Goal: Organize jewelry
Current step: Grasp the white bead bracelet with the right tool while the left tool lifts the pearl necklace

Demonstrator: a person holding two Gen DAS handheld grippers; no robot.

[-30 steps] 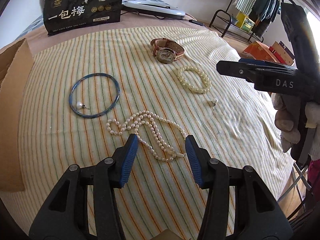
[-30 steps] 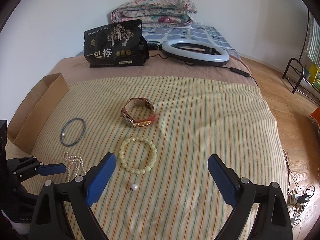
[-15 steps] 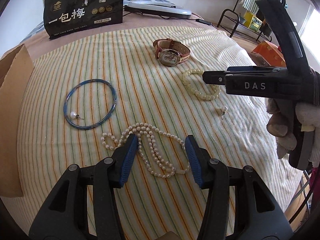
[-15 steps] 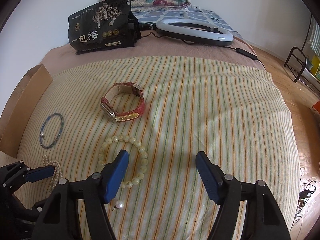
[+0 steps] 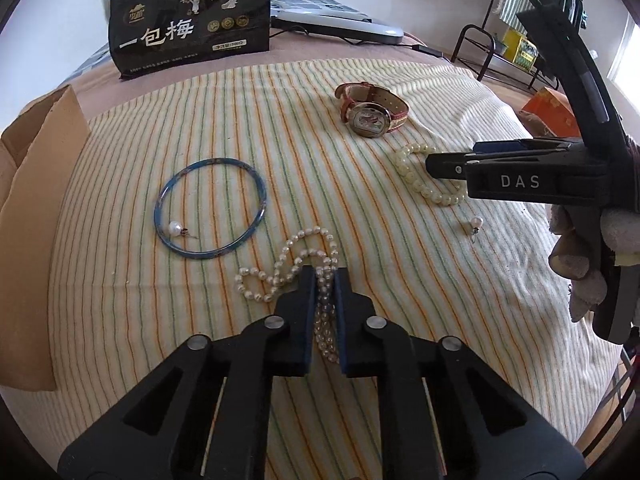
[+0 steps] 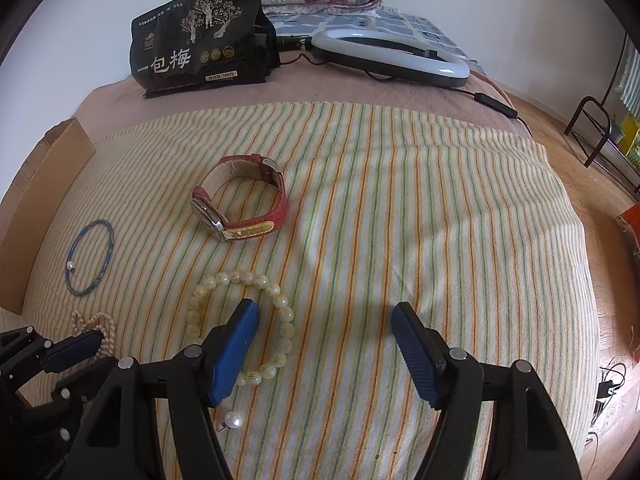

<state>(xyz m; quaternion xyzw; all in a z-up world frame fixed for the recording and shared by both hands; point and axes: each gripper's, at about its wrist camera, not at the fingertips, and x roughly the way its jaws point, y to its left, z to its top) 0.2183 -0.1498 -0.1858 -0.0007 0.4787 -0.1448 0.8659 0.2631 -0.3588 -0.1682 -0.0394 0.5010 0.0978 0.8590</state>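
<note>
My left gripper (image 5: 323, 276) is shut on the pearl necklace (image 5: 292, 256), which lies on the striped cloth (image 5: 280, 140). A blue bangle (image 5: 211, 208) with a pearl earring (image 5: 175, 228) inside it lies to the left. A red-strapped watch (image 5: 370, 114) sits farther back. My right gripper (image 6: 324, 312) is open above the cloth, its left finger over the cream bead bracelet (image 6: 276, 300). A second pearl earring (image 6: 233, 420) lies just below that finger. The right gripper also shows in the left wrist view (image 5: 472, 160).
A cardboard box (image 5: 32, 200) flanks the cloth on the left. A black printed bag (image 6: 200, 60) and a ring light (image 6: 392, 58) sit at the back. A metal rack (image 5: 512, 48) and orange box (image 5: 552, 112) stand past the right edge.
My left gripper has come down and closed on the pearl necklace. My right gripper has moved forward and lower over the bead bracelet, staying open.
</note>
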